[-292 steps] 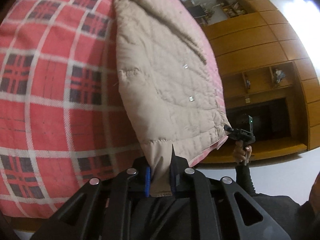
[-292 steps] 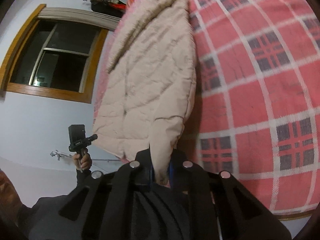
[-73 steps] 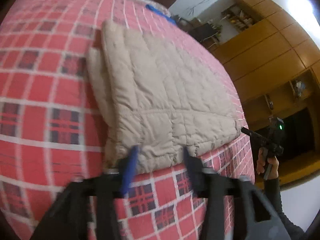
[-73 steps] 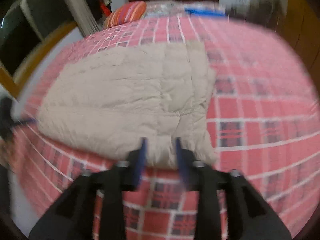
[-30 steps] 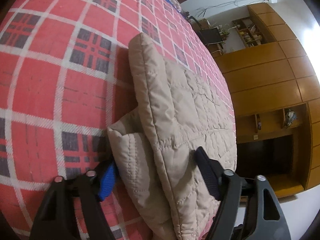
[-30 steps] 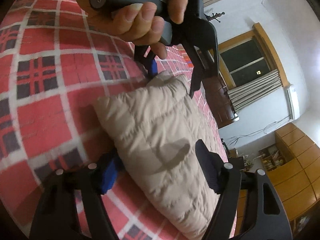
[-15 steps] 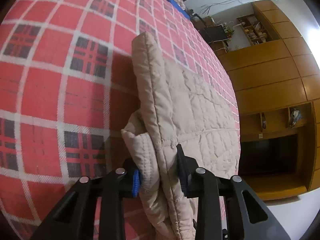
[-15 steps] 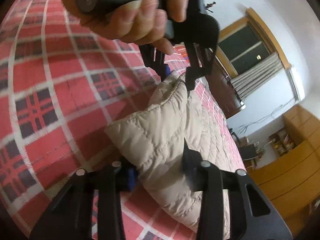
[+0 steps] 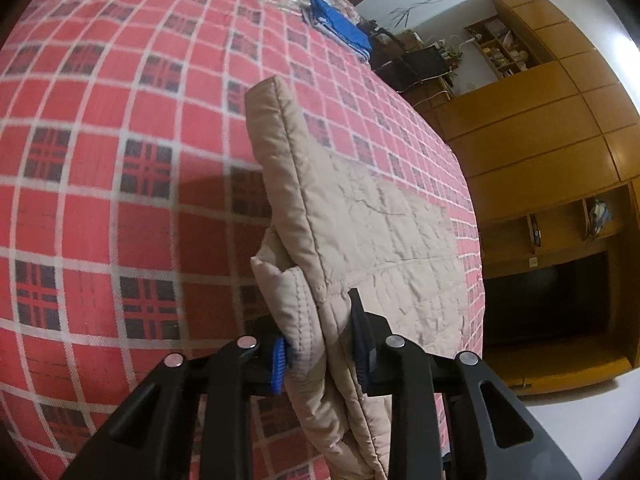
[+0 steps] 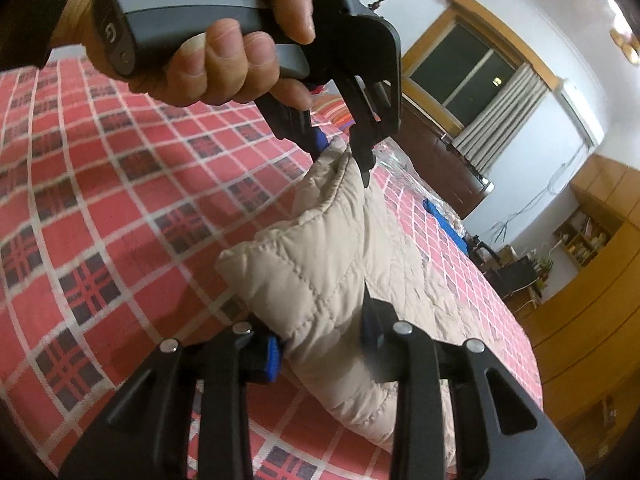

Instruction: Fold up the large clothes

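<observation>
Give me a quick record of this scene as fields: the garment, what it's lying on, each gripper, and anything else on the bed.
garment: beige quilted jacket, partly folded, one edge lifted
surface: red plaid bedspread
left gripper: jaws shut on the jacket's edge
right gripper: jaws shut on the same edge, further along
hand: squeezes the left gripper's handle
other items: blue folded cloth at the far side of the bed

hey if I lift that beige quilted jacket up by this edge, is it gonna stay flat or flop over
Probably flop. The beige quilted jacket already sags between the left claw and right claw, its lifted edge bending while the rest lies on the plaid bedspread. The puffy padding suggests it is light for its bulk, and thick layers may slip unless pinched firmly.
</observation>
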